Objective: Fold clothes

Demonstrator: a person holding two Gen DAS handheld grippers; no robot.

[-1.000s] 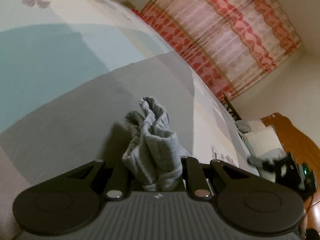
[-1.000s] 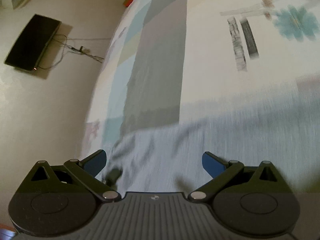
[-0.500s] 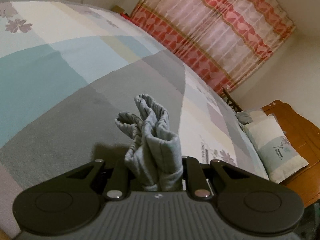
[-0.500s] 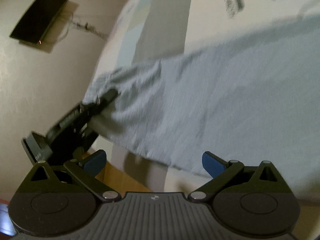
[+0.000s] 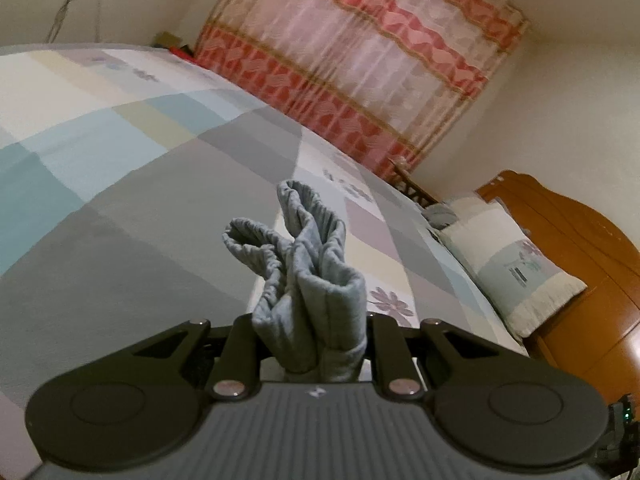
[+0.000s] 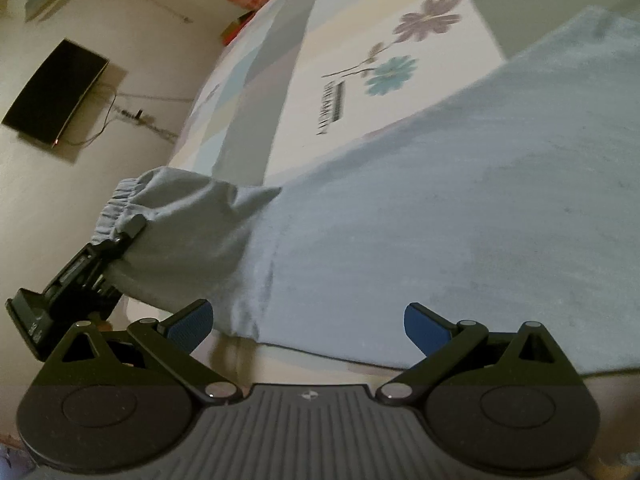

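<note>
A grey garment (image 6: pixel 420 216) with an elastic waistband lies spread across the near side of the bed. My left gripper (image 5: pixel 310 344) is shut on a bunched fold of its waistband (image 5: pixel 308 276), which sticks up between the fingers. In the right wrist view the same left gripper (image 6: pixel 128 228) shows at the left, pinching the gathered waistband and lifting that end off the mattress. My right gripper (image 6: pixel 308 322) stands open over the garment's near edge, blue pads apart, nothing between them.
The bed carries a patchwork sheet (image 5: pixel 120 184) with flower prints. A pillow (image 5: pixel 516 272) leans on a wooden headboard (image 5: pixel 576 248) at the right. A red and white curtain (image 5: pixel 360 72) hangs behind. A dark screen (image 6: pixel 56 92) is mounted on the wall.
My left gripper has risen with the waistband, and more of the room shows in its view. The right gripper has swept sideways, so the garment now fills its view.
</note>
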